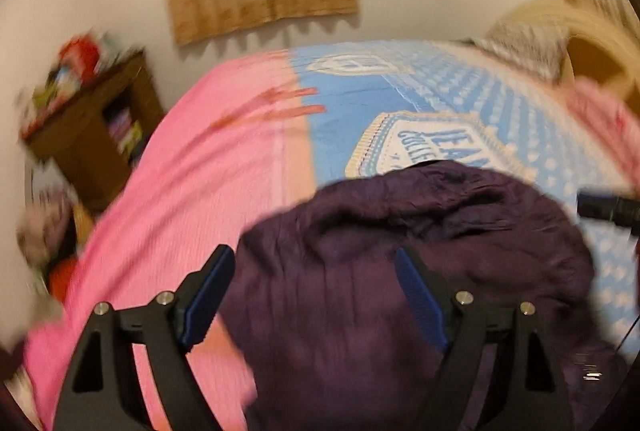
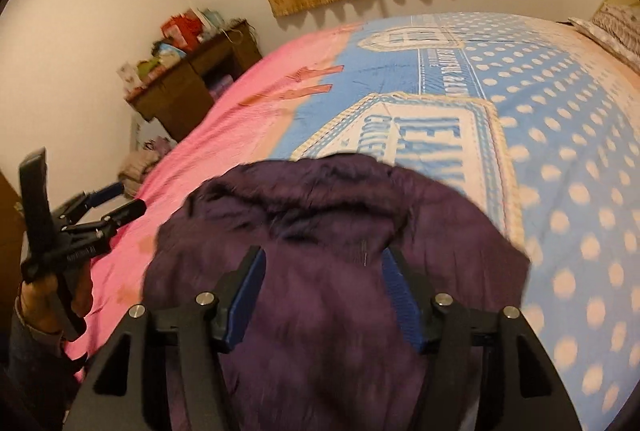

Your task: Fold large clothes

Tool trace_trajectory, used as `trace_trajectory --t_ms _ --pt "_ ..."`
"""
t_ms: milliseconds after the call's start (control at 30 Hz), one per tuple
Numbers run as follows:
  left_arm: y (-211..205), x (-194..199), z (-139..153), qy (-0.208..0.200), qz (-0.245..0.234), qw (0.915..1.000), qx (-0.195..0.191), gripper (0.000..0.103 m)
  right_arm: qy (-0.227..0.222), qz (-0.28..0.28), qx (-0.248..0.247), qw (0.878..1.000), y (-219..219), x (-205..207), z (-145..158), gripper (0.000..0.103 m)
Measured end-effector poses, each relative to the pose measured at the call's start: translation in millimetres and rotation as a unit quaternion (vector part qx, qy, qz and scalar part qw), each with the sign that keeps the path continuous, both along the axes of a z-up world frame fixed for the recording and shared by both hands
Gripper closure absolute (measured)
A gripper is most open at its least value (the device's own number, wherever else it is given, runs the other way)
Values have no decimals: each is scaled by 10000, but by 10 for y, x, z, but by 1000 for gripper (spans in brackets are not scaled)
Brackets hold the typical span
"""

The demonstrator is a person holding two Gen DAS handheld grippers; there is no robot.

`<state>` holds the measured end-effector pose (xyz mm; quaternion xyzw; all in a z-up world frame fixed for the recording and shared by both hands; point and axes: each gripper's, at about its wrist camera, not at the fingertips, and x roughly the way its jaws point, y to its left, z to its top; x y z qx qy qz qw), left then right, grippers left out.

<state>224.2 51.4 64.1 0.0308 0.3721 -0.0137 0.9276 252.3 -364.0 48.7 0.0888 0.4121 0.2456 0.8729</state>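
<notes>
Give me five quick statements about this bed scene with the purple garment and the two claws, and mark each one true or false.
1. The purple garment lies on the bedspread. True.
2. The left claw is clamped on the garment. False: its blue pads stand apart with no cloth pinched between them.
3. The right claw is open. True.
4. The bedspread is plain green. False: it is pink on one side and blue with pale dots on the other.
5. A wooden cabinet with clutter on top stands beside the bed, against the wall. True.
</notes>
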Motion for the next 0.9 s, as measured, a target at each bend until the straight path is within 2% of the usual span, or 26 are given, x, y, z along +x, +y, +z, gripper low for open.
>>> trace_trajectory --t_ms 67,100,233,333,433,467,567,667,767,833,900 --pt "88 -445 18 -78 61 9993 -362 18 71 -47 117 9999 -169 -288 -46 41" --pt "106 -645 13 -153 12 9990 -420 15 94 -53 203 9997 -272 -477 -73 41" --pt "168 -1286 -105 -190 -71 9992 -340 11 226 -86 373 9990 -558 -1090 -227 39" --pt "262 -1609 -173 -194 -20 9984 -526 11 397 -267 545 9974 -806 -1554 -448 39" --pt "349 -1963 -285 -239 -126 9990 -368 9 599 -533 913 9926 -1019 -1930 -652 39" --pt "388 -2065 -334 -215 -141 9990 -358 5 651 -588 1017 9909 -1067 -2040 -716 39" --pt "534 -2263 -474 -148 -219 9978 -604 5 705 -654 1228 9878 -1141 -2290 -841 39" --pt "675 -2391 -682 94 -325 9923 -1192 4 793 -633 1651 9810 -1178 -2432 -953 39" --pt "720 -2411 -839 111 -335 9856 -1654 3 762 -661 1662 9809 -1135 -2528 -1015 38" --pt "723 -2331 -923 -69 -500 9801 -1919 2 831 -692 1793 9778 -1118 -2541 -1087 33" --pt "703 -2188 -1024 82 -489 9754 -2147 2 995 -713 1789 9762 -1093 -2513 -1163 33"
